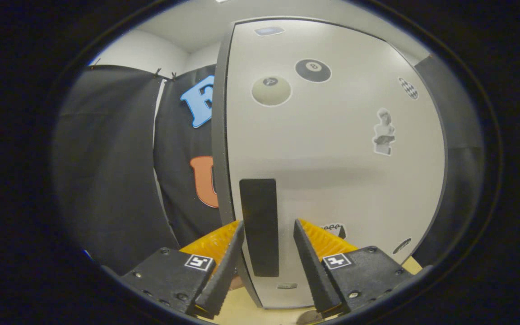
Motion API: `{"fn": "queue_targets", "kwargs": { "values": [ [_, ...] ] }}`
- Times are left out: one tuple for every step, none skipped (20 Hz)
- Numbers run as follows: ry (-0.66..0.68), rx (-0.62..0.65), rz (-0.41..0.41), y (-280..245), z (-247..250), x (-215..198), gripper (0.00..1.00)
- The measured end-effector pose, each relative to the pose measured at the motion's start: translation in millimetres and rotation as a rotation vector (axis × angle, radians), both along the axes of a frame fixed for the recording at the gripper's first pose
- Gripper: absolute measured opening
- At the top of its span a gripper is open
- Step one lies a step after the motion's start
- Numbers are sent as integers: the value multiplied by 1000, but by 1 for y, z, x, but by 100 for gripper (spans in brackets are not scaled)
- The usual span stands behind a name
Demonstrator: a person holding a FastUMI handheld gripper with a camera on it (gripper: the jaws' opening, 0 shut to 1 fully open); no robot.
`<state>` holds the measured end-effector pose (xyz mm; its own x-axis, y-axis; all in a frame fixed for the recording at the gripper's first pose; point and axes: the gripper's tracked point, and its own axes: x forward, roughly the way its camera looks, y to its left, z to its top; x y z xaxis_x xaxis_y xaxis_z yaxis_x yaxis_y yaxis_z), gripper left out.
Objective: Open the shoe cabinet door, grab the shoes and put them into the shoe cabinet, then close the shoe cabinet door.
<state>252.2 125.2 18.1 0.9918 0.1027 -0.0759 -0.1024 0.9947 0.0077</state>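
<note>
The shoe cabinet door [332, 158] is being seen up close, with its black handle strip [259, 225] near its left edge. The gripper [266, 266] is being held with its fingers apart, one on each side of the handle strip. Small stickers [271, 90] on the door are hard to make out.

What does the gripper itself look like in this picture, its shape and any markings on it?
The gripper has two wedge-shaped fingers with ribbed inner faces, tapering toward the tips. Each sits on a dark blocky mount with visible screws and a small square black-and-white marker on top. Its fingers stand open on either side of the cabinet door's dark handle.
</note>
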Motion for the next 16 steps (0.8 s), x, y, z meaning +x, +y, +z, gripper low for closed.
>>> {"fn": "queue_targets", "kwargs": {
  "values": [
    [-17, 1, 9, 2, 4, 3, 70],
    [3, -12, 34, 6, -1, 3, 59],
    [-4, 3, 31, 4, -1, 1, 49],
    [-6, 13, 35, 6, 0, 0, 37],
    [2, -2, 40, 5, -2, 1, 35],
    [0, -29, 52, 4, -1, 0, 33],
    [4, -32, 65, 4, -3, -2, 33],
    [11, -23, 79, 4, -3, -4, 32],
    [19, -19, 95, 5, -4, -8, 32],
    [25, -15, 108, 4, -3, -13, 30],
    [28, -22, 121, 4, -2, -20, 30],
    [34, -22, 132, 3, -1, -25, 30],
    [43, -12, 143, 3, -2, -32, 30],
    [50, -5, 152, 2, -1, -40, 29],
    [58, 0, 159, 1, -1, -48, 30],
    [60, -3, 168, 0, 0, -56, 29]
  ]
}}
